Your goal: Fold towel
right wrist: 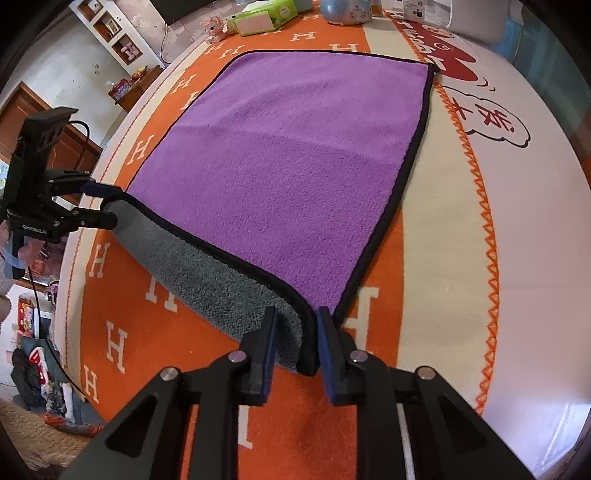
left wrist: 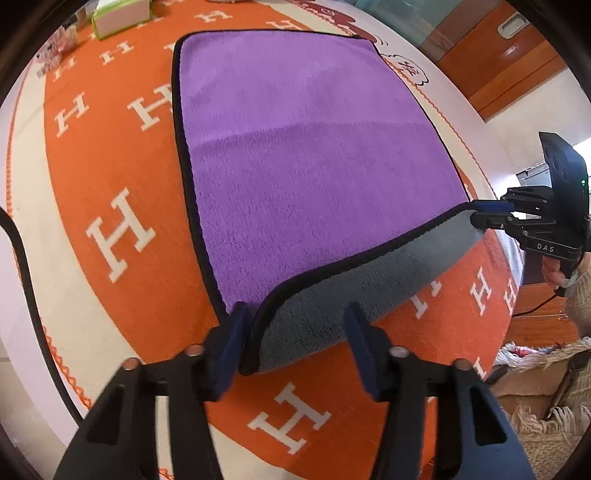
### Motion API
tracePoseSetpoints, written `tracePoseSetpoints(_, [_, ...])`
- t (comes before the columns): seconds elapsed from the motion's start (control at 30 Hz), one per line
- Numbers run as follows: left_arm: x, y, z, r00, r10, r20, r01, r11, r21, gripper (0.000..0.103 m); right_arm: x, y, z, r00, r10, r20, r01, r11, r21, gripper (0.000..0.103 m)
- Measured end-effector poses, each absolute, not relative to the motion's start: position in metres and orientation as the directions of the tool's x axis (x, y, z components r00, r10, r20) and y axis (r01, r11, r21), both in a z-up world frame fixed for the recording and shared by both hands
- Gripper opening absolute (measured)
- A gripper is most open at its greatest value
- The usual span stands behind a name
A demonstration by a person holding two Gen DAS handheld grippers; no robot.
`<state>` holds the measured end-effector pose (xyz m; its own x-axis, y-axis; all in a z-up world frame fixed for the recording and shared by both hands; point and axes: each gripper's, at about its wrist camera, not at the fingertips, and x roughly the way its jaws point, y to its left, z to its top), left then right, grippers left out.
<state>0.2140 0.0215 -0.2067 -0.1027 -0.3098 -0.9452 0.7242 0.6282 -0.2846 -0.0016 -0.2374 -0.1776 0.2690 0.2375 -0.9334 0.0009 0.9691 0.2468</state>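
Observation:
A purple towel (left wrist: 314,155) with a grey underside (left wrist: 351,295) and black trim lies spread on an orange cloth with white H letters; it also shows in the right wrist view (right wrist: 295,166). Its near edge is lifted and curls over. My left gripper (left wrist: 295,343) has wide jaws, with the towel's near left corner lying against the left pad (left wrist: 231,347). My right gripper (right wrist: 295,347) is shut on the near right corner, and also appears in the left wrist view (left wrist: 484,214). The left gripper also shows in the right wrist view (right wrist: 99,205), its jaws around the corner.
A green and white tissue box (right wrist: 264,16) and small items stand at the table's far end. The orange cloth (left wrist: 110,288) covers a white round table (right wrist: 535,221). A woven fringed item (left wrist: 546,406) lies off the table's right edge.

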Motion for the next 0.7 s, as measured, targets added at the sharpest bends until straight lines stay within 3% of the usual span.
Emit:
tracePoseSetpoints(0.13, [0.212,0.023,-0.208,-0.111,-0.292,-0.950,0.727,0.628,-0.278,0.034,-0.003,-0.239,-0.177,0.271,0.244,-0.931,0.002,0.967,0.254,0.014])
tracePoseSetpoints(0.3, [0.210,0.028,-0.202,-0.102,-0.288,-0.952,0.727,0.631,-0.269,0.032,-0.005,-0.238,-0.176,0.277,0.246,-0.929,-0.002,0.967,0.256,0.013])
tracePoseSetpoints(0.43, [0.211,0.028,-0.203,-0.074,-0.251,-0.965,0.728,0.648,-0.224,0.010,-0.005,-0.238,-0.175,0.281,0.244,-0.928,-0.004,0.967,0.254,0.009])
tracePoseSetpoints(0.7, [0.197,0.022,-0.192,0.038,-0.200,-0.979,0.756,0.646,-0.103,0.005,-0.009,-0.234,-0.167,0.311,0.209,-0.927,-0.022,0.977,0.212,0.005])
